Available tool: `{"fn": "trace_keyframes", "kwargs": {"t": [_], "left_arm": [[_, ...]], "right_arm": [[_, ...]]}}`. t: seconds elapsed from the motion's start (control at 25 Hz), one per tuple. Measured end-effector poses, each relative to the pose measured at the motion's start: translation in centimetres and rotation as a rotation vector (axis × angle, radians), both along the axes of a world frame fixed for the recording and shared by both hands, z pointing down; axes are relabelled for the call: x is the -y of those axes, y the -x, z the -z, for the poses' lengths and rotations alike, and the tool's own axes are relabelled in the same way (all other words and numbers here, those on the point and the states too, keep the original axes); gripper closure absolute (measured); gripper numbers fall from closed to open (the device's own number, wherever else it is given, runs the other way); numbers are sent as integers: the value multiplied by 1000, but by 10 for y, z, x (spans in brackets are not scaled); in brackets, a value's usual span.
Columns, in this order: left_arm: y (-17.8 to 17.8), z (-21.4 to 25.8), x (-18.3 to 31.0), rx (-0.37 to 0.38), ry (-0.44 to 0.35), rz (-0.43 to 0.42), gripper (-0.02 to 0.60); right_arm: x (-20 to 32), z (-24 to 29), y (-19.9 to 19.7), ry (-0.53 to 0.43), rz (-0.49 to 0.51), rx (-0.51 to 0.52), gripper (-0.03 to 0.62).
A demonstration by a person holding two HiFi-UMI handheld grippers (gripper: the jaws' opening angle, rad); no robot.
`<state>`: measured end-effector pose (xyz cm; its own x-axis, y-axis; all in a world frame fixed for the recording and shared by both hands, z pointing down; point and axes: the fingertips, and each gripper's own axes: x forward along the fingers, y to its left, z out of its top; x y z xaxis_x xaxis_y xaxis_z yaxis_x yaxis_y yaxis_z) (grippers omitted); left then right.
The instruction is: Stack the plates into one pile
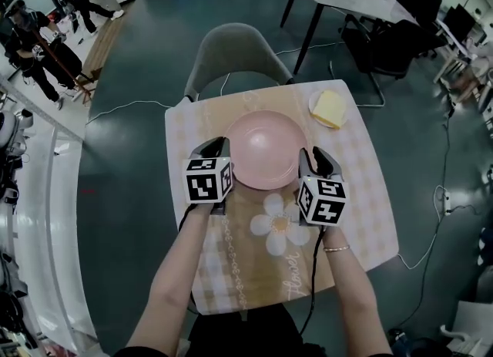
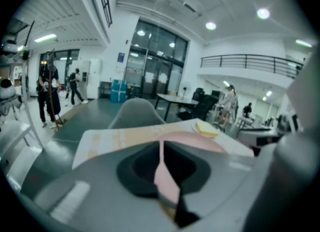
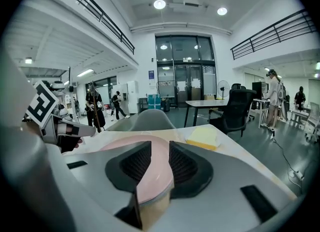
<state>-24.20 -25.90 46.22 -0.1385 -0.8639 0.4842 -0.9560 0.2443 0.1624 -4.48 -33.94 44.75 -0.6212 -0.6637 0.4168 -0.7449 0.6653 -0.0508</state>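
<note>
A square desk [image 1: 362,217] under a checked cloth printed with a big white flower [image 1: 279,223] fills the middle of the head view. A grey chair [image 1: 235,51] is pushed in at its far side.

The pink plate [image 1: 266,149] sits over the centre of the desk, just beyond the flower, and is caught from both sides. Whether it is clear of the cloth cannot be told.

The left claw [image 1: 218,146] is clamped on the plate's left rim. Its own view shows the thin pink edge pinched between nearly closed jaws. The right claw [image 1: 312,155] grips the opposite rim, and the pink edge fills the gap between its ribbed pads.

At the desk's far right corner, well apart from the pink plate, lies a small white plate [image 1: 316,109]. It carries a pale yellow slab [image 1: 329,107].
</note>
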Motion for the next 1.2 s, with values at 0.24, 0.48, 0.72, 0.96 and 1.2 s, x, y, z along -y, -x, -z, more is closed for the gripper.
{"fn": "trace_keyframes", "kwargs": {"t": [0.24, 0.48, 0.72, 0.96, 1.2], "left_arm": [[-11, 25, -15, 28, -45, -33, 571], [-23, 53, -37, 49, -104, -75, 574], [-34, 73, -65, 86, -151, -108, 575], [-37, 85, -92, 112, -187, -122, 575], [-35, 96, -119, 132, -250, -131, 574]], "right_arm": [[-21, 28, -9, -60, -12, 45, 563], [-47, 58, -14, -115, -21, 89, 587], [-80, 78, -22, -144, -19, 156, 589], [-110, 94, -30, -186, -28, 212, 589], [-140, 107, -33, -243, -17, 259, 590]]}}
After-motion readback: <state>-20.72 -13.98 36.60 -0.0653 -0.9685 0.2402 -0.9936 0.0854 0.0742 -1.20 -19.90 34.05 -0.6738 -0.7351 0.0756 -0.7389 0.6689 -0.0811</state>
